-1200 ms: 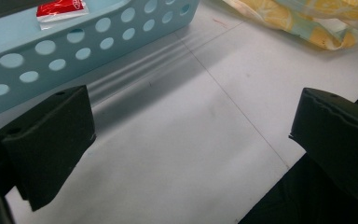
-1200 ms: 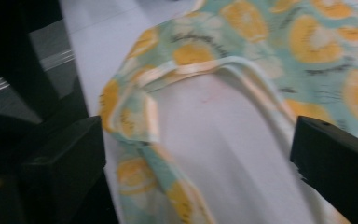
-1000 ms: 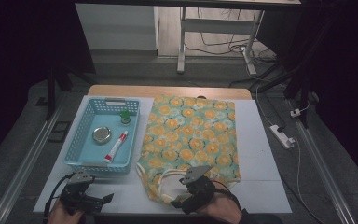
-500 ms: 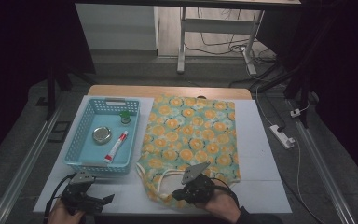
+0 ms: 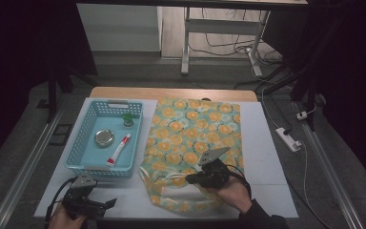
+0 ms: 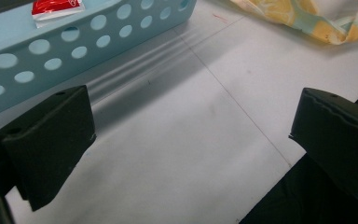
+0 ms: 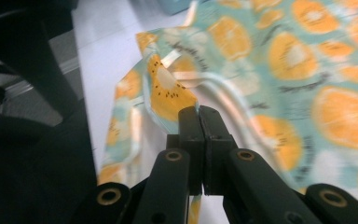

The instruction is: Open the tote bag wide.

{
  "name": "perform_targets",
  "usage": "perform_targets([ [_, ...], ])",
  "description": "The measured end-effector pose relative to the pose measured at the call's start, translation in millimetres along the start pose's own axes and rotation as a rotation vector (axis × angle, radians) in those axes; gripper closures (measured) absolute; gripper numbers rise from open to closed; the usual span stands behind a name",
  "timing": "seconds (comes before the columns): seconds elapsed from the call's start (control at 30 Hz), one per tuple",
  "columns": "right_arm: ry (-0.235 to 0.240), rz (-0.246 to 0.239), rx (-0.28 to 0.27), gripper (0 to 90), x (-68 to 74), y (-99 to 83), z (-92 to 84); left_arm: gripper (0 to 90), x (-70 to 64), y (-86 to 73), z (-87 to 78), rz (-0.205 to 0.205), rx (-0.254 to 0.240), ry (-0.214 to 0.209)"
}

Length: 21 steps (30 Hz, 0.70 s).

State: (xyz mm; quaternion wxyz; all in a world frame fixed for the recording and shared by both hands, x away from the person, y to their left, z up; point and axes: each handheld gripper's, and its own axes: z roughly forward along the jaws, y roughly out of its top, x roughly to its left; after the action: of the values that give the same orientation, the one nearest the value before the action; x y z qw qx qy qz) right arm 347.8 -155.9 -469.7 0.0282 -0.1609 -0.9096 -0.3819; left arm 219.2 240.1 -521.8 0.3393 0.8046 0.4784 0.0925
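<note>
Pinching hard, the right gripper (image 5: pixel 189 180) has just snapped its jaws together on the near edge of the orange-print bag (image 5: pixel 195 138), and in the right gripper view (image 7: pixel 199 116) a fold of that cloth stands pulled up between the pads while the rest blurs behind. On the high view the bag lies flat over the middle of the white table (image 5: pixel 271 157), its handles and mouth toward six o'clock, right where the gripper has it. Over at nine o'clock from the bag sits the blue basket (image 5: pixel 88 164), just beside it. Down at seven o'clock the left gripper (image 5: pixel 106 204) rests low with its jaws spread wide; its own view (image 6: pixel 191 135) shows bare tabletop between them.
</note>
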Motion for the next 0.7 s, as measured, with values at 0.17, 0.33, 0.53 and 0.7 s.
perform_targets([
  [0.17, -0.033, 0.008, -0.022, 88.8, -17.8, 9.4, -7.1, 0.0, 0.1, 0.0, -0.1, -0.001, -0.001, 0.000],
  [0.33, -0.075, 0.019, -0.033, 89.0, -35.5, 19.7, -10.4, 0.0, 0.4, -0.1, 0.0, -0.005, -0.003, 0.000],
  [0.53, -0.118, 0.038, -0.055, 89.0, -56.8, 31.9, -10.8, 0.0, 0.8, -0.2, -0.2, -0.008, -0.005, -0.001],
  [0.7, -0.131, 0.081, -0.073, 89.1, -75.3, 39.9, -10.9, 0.0, 1.2, -0.2, -0.3, -0.009, -0.006, -0.005],
])
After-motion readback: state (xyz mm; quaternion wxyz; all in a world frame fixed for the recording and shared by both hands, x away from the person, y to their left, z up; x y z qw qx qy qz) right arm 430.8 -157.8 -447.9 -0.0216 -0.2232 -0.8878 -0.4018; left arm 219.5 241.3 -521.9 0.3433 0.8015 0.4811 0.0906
